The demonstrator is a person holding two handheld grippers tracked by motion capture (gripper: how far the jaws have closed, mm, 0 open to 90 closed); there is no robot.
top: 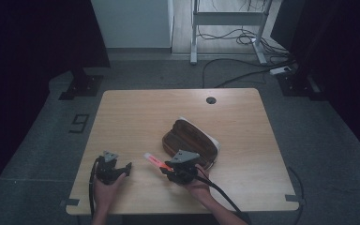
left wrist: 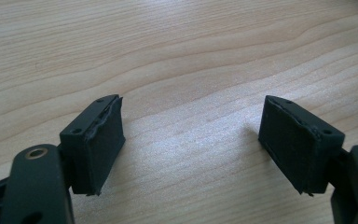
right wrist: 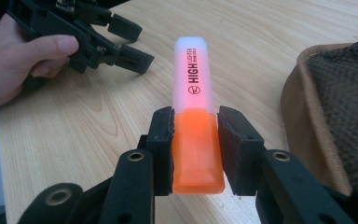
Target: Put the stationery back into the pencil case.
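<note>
Right tool (right wrist: 196, 144) clamping orange highlighter (right wrist: 194, 93), open brown pouch (top: 191, 139) beside, left tool (left wrist: 191, 140) apart

Hidden, cropped and unreadable parts

In the high view the right gripper (top: 165, 171) covers the near end of the highlighter (top: 155, 161), and its body overlaps the near left corner of the open pouch (top: 194, 140); print on the pen is too small to read there. In the right gripper view the pouch (right wrist: 335, 107) is cut off by the right edge, the left gripper (right wrist: 135, 44) by the top edge, and the hand (right wrist: 14, 63) holding it by the left edge. The person's forearms leave the high view at the bottom edge.
</note>
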